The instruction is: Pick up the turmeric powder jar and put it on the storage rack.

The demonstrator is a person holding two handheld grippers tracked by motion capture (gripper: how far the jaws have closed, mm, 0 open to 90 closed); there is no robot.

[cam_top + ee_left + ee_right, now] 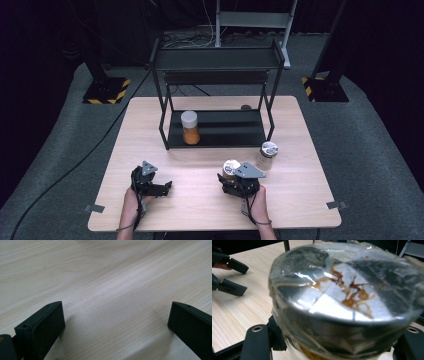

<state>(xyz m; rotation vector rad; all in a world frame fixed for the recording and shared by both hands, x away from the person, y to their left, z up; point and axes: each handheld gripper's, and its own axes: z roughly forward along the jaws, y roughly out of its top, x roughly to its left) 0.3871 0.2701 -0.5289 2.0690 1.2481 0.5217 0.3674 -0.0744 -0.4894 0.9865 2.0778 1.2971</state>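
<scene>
My right gripper (pixel 232 181) is shut on a jar (pixel 230 168) with a silver, tape-covered lid at the front right of centre of the table (pixel 200 205). In the right gripper view the jar's lid (pixel 342 297), smeared with brown streaks, sits close up between the two black fingers (pixel 258 341). My left gripper (pixel 166 186) rests low at the front left, open, with bare wood between its jaws (pixel 116 315). It also appears in the right gripper view as the left gripper (pixel 230 277), open. A second silver-lidded jar (pixel 267 155) stands just right of the held one.
A black two-level shelf rack (pixel 230 129) stands at the back middle of the table. A white-lidded jar with orange contents (pixel 190 127) stands on its lower shelf at the left. Stand bases with yellow-black stripes (pixel 106 91) sit on the floor behind.
</scene>
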